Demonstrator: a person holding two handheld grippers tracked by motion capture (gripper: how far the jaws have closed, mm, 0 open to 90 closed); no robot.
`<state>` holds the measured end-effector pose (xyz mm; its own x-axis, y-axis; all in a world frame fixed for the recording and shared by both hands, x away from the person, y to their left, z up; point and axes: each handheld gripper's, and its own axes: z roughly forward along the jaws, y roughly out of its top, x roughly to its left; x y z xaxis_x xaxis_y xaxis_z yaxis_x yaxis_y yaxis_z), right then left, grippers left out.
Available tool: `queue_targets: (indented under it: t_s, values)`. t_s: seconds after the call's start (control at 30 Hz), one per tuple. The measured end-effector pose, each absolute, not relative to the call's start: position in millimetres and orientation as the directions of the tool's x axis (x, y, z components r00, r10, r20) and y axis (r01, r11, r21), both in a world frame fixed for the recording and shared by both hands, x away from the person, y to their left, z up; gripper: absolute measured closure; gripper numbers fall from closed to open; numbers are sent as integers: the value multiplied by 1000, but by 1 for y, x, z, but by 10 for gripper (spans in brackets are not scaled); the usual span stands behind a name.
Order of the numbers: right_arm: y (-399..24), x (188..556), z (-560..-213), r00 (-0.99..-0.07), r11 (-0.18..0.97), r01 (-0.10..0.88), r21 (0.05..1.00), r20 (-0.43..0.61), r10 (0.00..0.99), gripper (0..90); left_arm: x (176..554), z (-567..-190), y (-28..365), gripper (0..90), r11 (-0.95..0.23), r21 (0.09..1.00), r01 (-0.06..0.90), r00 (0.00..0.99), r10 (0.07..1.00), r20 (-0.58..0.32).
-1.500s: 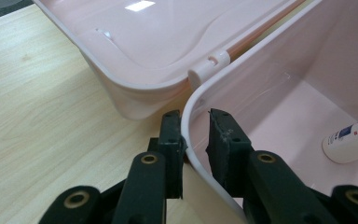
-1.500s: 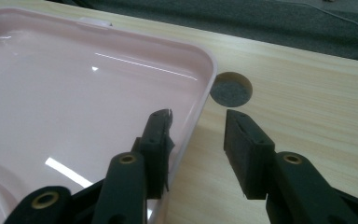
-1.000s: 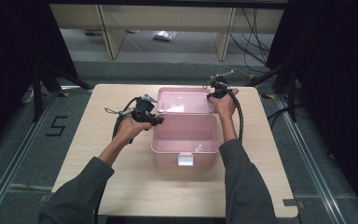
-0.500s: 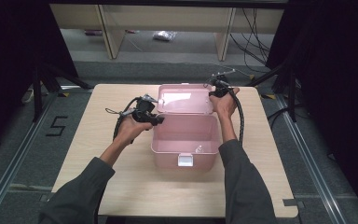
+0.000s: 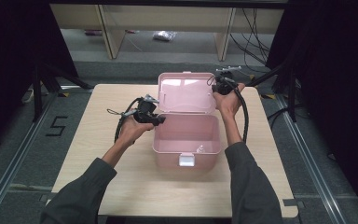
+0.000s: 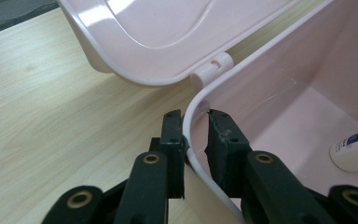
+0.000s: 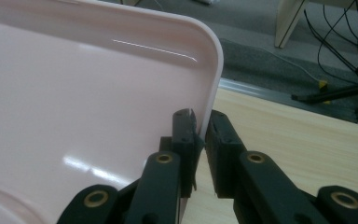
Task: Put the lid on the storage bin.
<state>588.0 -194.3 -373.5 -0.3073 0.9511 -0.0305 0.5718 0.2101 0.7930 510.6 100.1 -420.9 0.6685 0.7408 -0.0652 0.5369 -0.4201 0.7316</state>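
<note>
A pink plastic box (image 5: pixel 186 151) stands open at the middle of the wooden table, with a small white bottle (image 5: pixel 199 149) (image 6: pixel 354 150) lying on its floor. My left gripper (image 5: pixel 160 120) (image 6: pixel 196 126) is shut on the box's left wall (image 6: pixel 192 140) near the hinge. The hinged lid (image 5: pixel 186 93) (image 7: pixel 74 93) stands tilted up behind the box. My right gripper (image 5: pixel 216 88) (image 7: pixel 203 123) grips the lid's right edge; its jaws have just been closing with that edge between them.
A white latch (image 5: pixel 187 159) sits on the box's front wall. The table (image 5: pixel 112 140) has bare wood on both sides. Black cables (image 5: pixel 242 112) trail from the grippers. Beyond the table's far edge are shelf legs (image 5: pixel 223 42) and floor rails.
The lid has swung up from lying back to standing more upright. The right hand rose with it. The left hand has stayed on the box wall.
</note>
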Motion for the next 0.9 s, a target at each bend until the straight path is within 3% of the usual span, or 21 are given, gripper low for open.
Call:
queue_targets:
  t_s: [0.9]
  values:
    - [-207, 534, -338, -354, 195, 418, 887, -38, 934, 855, 511, -422, 97, 758, -417, 738, 530, 663, 746, -54]
